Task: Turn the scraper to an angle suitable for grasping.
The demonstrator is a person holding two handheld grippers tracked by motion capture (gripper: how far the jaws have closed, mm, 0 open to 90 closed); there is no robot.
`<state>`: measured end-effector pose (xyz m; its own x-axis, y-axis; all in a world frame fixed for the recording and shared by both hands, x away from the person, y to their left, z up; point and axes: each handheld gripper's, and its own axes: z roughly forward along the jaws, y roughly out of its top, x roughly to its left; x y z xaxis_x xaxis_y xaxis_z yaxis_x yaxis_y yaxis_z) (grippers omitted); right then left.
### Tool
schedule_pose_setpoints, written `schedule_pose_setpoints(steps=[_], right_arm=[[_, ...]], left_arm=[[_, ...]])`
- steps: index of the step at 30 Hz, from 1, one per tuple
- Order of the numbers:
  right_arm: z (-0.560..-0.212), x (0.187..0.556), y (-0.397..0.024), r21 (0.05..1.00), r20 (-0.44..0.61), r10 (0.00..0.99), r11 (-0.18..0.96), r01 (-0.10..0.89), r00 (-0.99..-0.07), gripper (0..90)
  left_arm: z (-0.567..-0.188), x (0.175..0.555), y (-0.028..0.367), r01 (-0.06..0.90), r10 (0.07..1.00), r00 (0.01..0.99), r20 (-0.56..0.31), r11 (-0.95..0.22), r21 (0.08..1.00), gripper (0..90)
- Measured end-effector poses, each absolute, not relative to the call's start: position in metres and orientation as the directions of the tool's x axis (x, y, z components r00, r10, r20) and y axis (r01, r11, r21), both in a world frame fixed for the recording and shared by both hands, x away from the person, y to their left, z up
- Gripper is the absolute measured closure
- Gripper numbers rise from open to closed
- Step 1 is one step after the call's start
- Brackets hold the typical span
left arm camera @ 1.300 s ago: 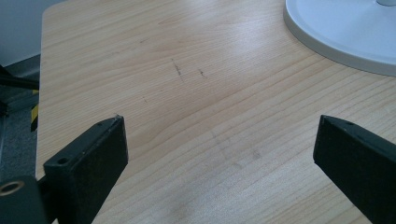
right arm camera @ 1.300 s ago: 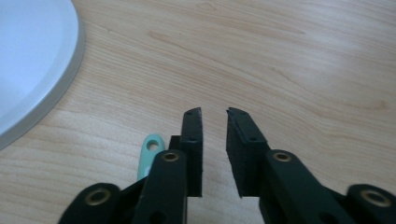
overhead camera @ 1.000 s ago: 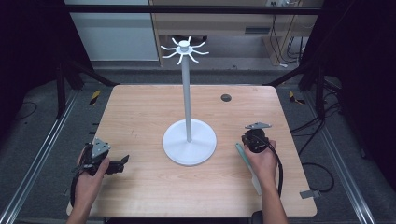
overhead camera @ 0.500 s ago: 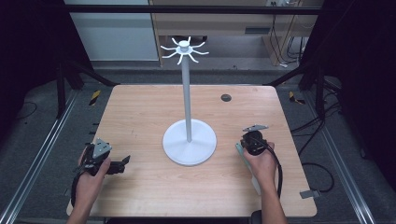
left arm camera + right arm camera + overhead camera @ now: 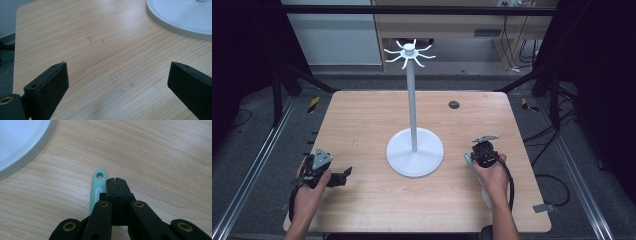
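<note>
A white stand (image 5: 412, 105) with a ring of hooks on top rises from a round base (image 5: 414, 152) at the table's middle. A mint-green utensil handle (image 5: 96, 192) with a hanging hole lies flat on the wood right of the base, also visible under the person's right hand (image 5: 485, 196). My right gripper (image 5: 116, 180) is shut with nothing in it, its tip just beside the handle's holed end; from above it sits at the base's right (image 5: 477, 152). My left gripper (image 5: 115, 80) stands wide open over bare wood near the front left corner (image 5: 343, 175).
The wooden table (image 5: 362, 120) has a small dark round grommet (image 5: 454, 104) at the back right. The stand's base edge (image 5: 180, 20) lies ahead and to the right of my left gripper. Metal rails and cables run along the floor on both sides.
The right gripper has shifted very slightly over the green handle. The left gripper has stayed put.
</note>
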<state>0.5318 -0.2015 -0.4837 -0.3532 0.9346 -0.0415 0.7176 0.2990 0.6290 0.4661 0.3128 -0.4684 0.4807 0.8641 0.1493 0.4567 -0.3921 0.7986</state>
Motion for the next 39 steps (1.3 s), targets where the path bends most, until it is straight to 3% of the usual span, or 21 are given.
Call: schedule_pose_setpoints(steps=[13, 29, 39], right_arm=[[-0.485, 0.531, -0.202, 0.623, 0.0, 0.925, 0.297, 0.724, -0.379, 90.0], [-0.481, 0.511, -0.174, 0.585, 0.041, 0.829, 0.433, 0.686, -0.558, 90.0], [-0.475, 0.507, -0.172, 0.604, 0.027, 0.826, 0.436, 0.667, -0.563, 90.0]], left_arm=[[-0.468, 0.466, 0.311, 0.457, 0.859, 0.488, 0.157, -0.404, 0.792, 3.0], [-0.469, 0.466, 0.311, 0.457, 0.859, 0.488, 0.156, -0.404, 0.793, 3.0], [-0.469, 0.466, 0.313, 0.461, 0.86, 0.487, 0.155, -0.403, 0.791, 3.0]])
